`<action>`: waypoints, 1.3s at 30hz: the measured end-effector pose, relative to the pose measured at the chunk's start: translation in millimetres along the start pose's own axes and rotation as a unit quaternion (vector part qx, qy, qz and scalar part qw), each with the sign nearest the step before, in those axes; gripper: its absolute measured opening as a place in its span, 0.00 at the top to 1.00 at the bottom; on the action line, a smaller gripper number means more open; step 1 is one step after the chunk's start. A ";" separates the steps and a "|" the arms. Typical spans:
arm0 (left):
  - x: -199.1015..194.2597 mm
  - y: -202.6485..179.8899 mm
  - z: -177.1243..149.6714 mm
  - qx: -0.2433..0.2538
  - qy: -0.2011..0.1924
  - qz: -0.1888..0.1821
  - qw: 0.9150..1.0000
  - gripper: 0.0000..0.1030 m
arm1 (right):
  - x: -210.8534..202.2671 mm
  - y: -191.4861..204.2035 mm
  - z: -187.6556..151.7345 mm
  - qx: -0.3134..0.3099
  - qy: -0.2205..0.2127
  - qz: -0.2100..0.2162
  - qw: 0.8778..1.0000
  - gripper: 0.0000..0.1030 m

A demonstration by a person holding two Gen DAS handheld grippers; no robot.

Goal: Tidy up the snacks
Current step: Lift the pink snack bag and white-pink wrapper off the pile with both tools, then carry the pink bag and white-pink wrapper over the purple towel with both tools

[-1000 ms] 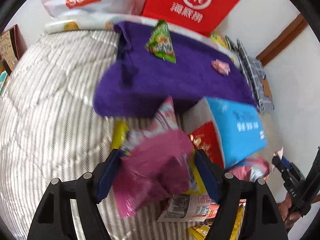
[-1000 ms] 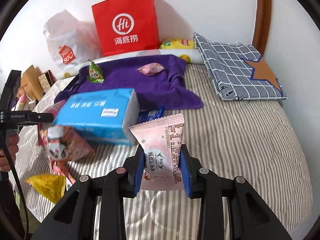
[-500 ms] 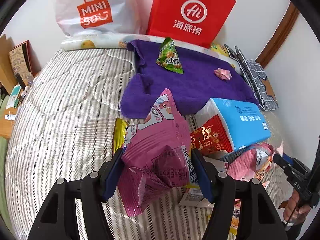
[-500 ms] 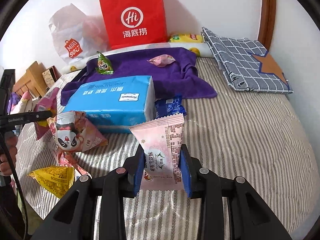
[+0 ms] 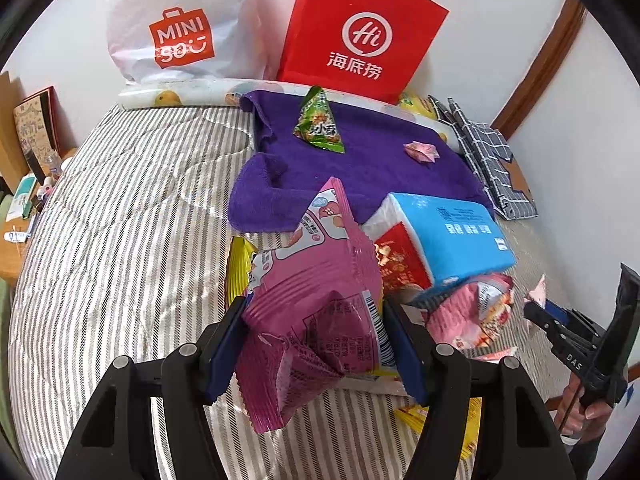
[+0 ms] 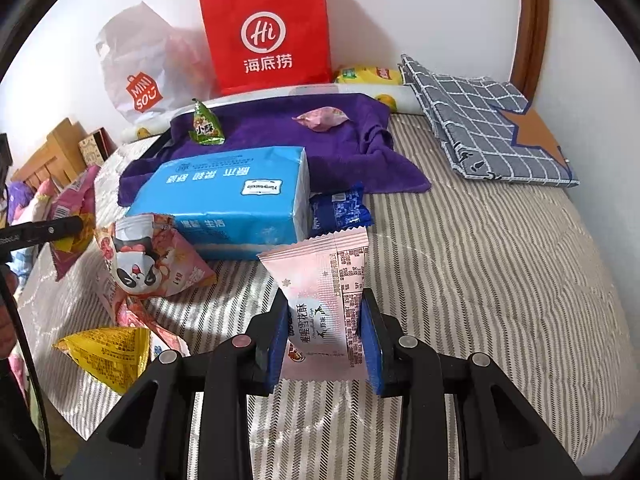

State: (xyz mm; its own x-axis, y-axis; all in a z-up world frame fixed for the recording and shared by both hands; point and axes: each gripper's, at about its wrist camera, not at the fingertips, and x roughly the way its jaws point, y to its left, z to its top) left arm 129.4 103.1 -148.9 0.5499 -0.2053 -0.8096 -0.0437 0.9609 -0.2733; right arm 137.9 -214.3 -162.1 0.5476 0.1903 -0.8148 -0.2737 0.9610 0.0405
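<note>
Since a second ago the left gripper (image 5: 316, 344) has lifted its crinkly magenta bag (image 5: 320, 320) off the striped bed (image 5: 120, 240) — fingers clamped on it — while the right gripper (image 6: 325, 334) stays pinching a flat pink packet (image 6: 324, 304).

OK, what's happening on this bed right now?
A person sorts snacks with two handheld grippers. The left gripper grips a magenta snack bag; the right gripper is clamped on a pale pink packet. Two snacks already lie on the purple towel; others sit around the blue tissue pack.
</note>
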 end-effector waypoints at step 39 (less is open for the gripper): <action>-67.4 -69.0 8.0 0.055 -0.082 -0.051 0.994 0.37 | -88.9 4.7 39.8 0.034 -0.113 -0.011 0.993 0.67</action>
State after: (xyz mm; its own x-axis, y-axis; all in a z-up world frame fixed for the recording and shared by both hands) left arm 101.9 52.1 -71.3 0.6764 -0.2782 -0.6820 0.1051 0.9529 -0.2845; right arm 119.4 -218.7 -66.3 0.7180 0.2017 -0.6662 -0.2098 0.9753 0.0692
